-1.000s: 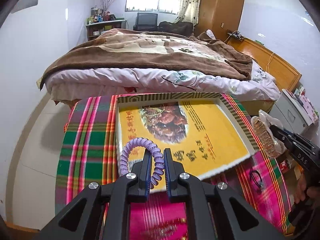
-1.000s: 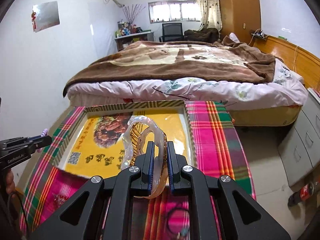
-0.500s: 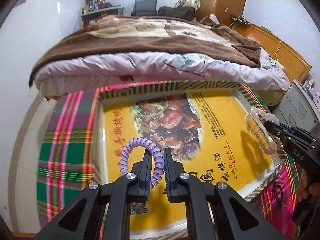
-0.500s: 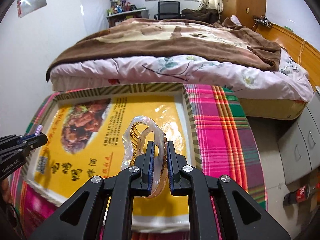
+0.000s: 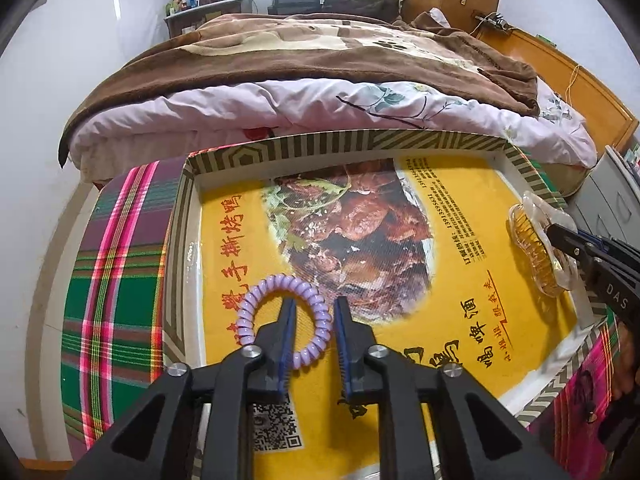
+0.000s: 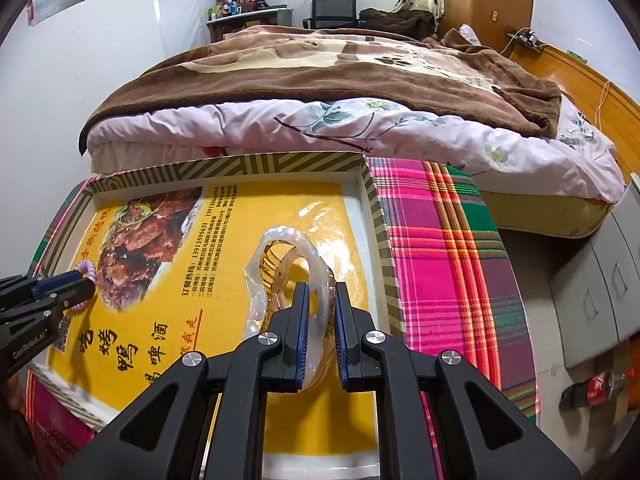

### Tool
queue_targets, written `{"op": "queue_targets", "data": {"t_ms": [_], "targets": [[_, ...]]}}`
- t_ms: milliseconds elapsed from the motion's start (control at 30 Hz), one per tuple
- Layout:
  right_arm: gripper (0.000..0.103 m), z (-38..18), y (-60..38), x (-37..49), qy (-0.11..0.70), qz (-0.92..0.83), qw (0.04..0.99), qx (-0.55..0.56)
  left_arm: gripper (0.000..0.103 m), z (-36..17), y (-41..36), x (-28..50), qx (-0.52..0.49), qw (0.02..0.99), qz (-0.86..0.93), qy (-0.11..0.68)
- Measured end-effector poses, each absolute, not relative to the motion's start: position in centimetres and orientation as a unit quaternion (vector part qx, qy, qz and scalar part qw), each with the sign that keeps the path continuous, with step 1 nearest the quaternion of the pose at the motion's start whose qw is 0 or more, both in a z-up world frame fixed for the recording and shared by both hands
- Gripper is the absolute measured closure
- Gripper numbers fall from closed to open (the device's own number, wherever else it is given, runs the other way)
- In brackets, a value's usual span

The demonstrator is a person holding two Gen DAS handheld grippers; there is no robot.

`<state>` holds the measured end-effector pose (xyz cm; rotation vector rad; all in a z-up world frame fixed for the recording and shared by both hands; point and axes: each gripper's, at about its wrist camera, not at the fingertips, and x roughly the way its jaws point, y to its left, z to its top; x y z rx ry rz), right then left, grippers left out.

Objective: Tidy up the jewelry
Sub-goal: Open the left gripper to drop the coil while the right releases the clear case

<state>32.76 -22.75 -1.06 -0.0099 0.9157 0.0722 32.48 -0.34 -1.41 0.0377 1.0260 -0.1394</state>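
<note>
A purple spiral hair tie (image 5: pixel 262 300) lies on the yellow floor of the shallow striped box (image 5: pixel 328 144). My left gripper (image 5: pixel 313 312) is open over it, with its left finger through the loop. My right gripper (image 6: pixel 319 300) holds a clear and gold hair claw clip (image 6: pixel 280 256) just above the box's right side, its jaws only slightly apart around the clip. The clip also shows in the left wrist view (image 5: pixel 536 256), and the hair tie shows in the right wrist view (image 6: pixel 86 270).
The box sits on a plaid cloth (image 6: pixel 436 248) over a table. A bed (image 6: pixel 328 92) stands close behind it. Grey drawers (image 6: pixel 592 280) and a cola bottle (image 6: pixel 592 388) are on the floor at right. A dark hair tie (image 5: pixel 586 380) lies on the cloth at right.
Both grippers have moved forward and down over the box. My left gripper has opened and let the purple hair tie drop onto the box floor. My right gripper's jaws have widened slightly.
</note>
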Motion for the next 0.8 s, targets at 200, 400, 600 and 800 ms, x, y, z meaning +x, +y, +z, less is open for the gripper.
{"op": "queue_targets", "data": {"t_ms": [200,400,600,800], "targets": [[0.088,-0.9,-23.0,32.7,0.442,0.033,0.896,0.001,0.059,-1.3,-0.4,32.5,0.016,0.869,-0.066,0.490],[0.080,-0.3,-23.1,32.5,0.434,0.037,0.900,0.011,0.048,-0.7,-0.2,31.9,0.016,0.872,-0.063,0.486],[0.070,1.0,-23.3,31.1,0.415,0.049,0.908,0.027,0.037,1.2,-0.5,30.1,0.023,0.884,-0.057,0.464],[0.069,2.9,-23.6,28.3,0.393,0.061,0.917,0.039,0.037,3.0,-0.6,27.1,0.024,0.890,-0.062,0.450]]}}
